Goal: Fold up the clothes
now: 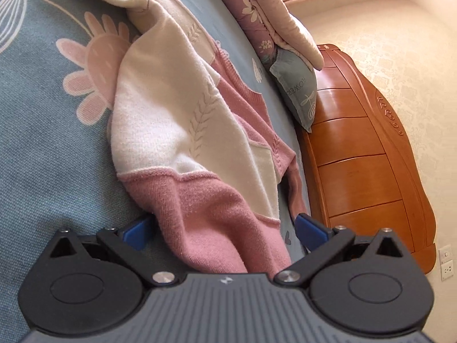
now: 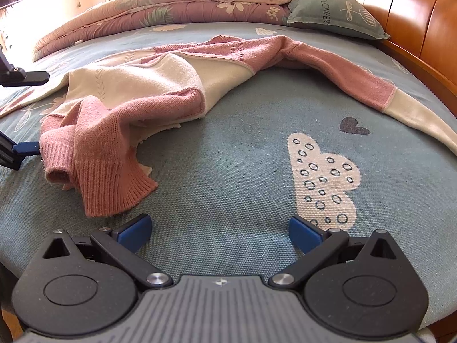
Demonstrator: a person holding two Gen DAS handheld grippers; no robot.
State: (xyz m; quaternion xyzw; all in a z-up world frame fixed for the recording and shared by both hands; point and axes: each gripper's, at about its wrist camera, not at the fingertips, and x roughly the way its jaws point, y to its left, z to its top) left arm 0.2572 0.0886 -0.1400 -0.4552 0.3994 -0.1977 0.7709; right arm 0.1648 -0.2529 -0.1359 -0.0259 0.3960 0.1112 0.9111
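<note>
- At far left, around the left claw (image 1: 224,230): spread wide, clamping nothing, with the pink end (image 1: 217,214) of the sweater (image 1: 177,108) lying loose between the pads.
- Ahead of that claw: runs away crumpled, cream panel bunched over pink, with no clean fold to be seen. Looks barely begun, with the flattening, both sleeves and the body folds all left to do.
- Left of that claw: plenty of bare bedsheet (image 1: 42,143) for spreading the knit out.
- Right of it and ahead: hemmed in by the pillow (image 1: 297,85) and the wooden headboard (image 1: 357,143), both just beside the mattress edge; little room that way.
- Left and ahead of the right claw (image 2: 220,228): same pink end, ribbed and heaped, near but not touching the pads.
- At the right claw itself: gaping, empty, low over bare sheet.
- Right and ahead of it: long sleeve (image 2: 371,91) trailing toward the bed's edge by the headboard, well apart from the heap. Probably needs drawing inward before any fold.
- Far ahead: folded quilt (image 2: 171,5) bounding the open sheet on that side.
</note>
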